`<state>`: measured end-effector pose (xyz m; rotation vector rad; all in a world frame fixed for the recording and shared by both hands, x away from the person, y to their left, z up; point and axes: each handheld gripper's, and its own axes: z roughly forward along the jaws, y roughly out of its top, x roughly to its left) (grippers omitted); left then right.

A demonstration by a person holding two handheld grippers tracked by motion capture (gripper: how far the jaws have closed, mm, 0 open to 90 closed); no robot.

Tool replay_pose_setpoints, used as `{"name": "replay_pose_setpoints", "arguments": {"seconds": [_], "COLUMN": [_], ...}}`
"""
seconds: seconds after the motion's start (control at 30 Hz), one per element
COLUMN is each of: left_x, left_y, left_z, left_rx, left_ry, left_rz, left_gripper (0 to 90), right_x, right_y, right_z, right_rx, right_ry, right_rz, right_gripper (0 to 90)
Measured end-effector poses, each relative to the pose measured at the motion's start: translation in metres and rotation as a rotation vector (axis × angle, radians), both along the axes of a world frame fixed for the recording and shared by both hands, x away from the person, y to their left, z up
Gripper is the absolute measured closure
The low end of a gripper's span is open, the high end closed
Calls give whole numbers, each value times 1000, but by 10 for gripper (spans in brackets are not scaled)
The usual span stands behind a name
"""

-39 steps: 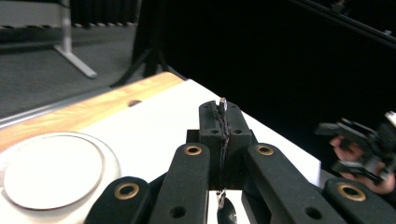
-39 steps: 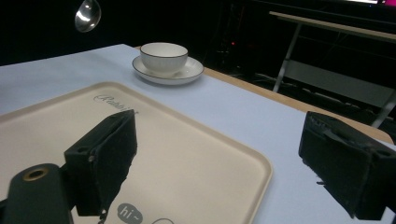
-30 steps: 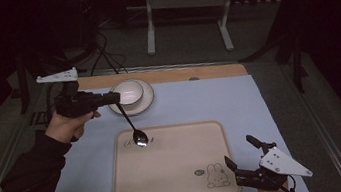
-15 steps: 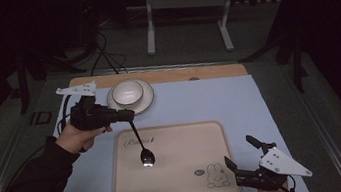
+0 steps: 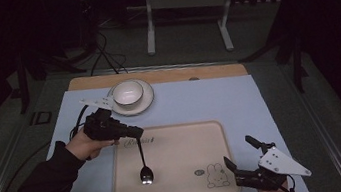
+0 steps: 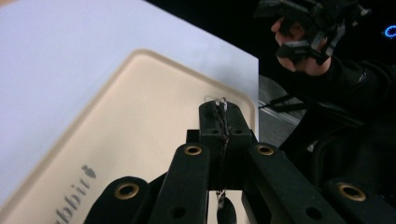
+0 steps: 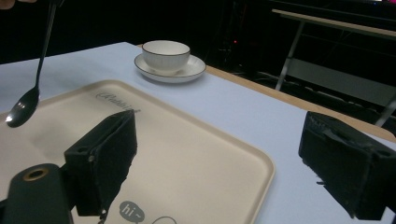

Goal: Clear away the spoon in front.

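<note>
pale blue mat (image 5: 200,104); smooth cream tray (image 5: 175,146); shiny spoon (image 5: 145,170) dangling.

I work in a dark studio or lab, not a home: a lit table (image 5: 272,112) under a pale blue mat, black surroundings, cables (image 5: 101,50) across the grey floor, and a bare metal stand (image 5: 185,3) beyond the far edge.

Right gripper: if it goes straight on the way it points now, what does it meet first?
Probably the cup on its saucer. The right gripper, open, looks across the bare tray toward them; depth is unclear.
</note>
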<state>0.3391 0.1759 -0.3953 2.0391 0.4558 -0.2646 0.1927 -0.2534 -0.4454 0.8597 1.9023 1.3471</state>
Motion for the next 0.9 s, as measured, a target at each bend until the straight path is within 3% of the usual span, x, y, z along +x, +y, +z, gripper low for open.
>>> {"name": "replay_pose_setpoints", "arguments": {"seconds": [0.2, 0.33, 0.57, 0.9], "left_x": [-1, -2, 2, 11], "left_y": [-3, -6, -8, -6], "left_z": [-15, -28, -41, -56], "left_rx": [11, 49, 60, 46], "left_ry": [30, 31, 54, 85], "left_rz": [-39, -38, -58, -52], "left_gripper": [899, 899, 899, 898], "right_x": [0, 1, 1, 1], "right_y": [1, 1, 1, 2], "right_z": [0, 0, -1, -1], "right_rx": [-1, -2, -6, -8], "right_ry": [7, 8, 9, 11], "right_rz": [6, 7, 9, 20], "right_gripper": [115, 115, 115, 115]}}
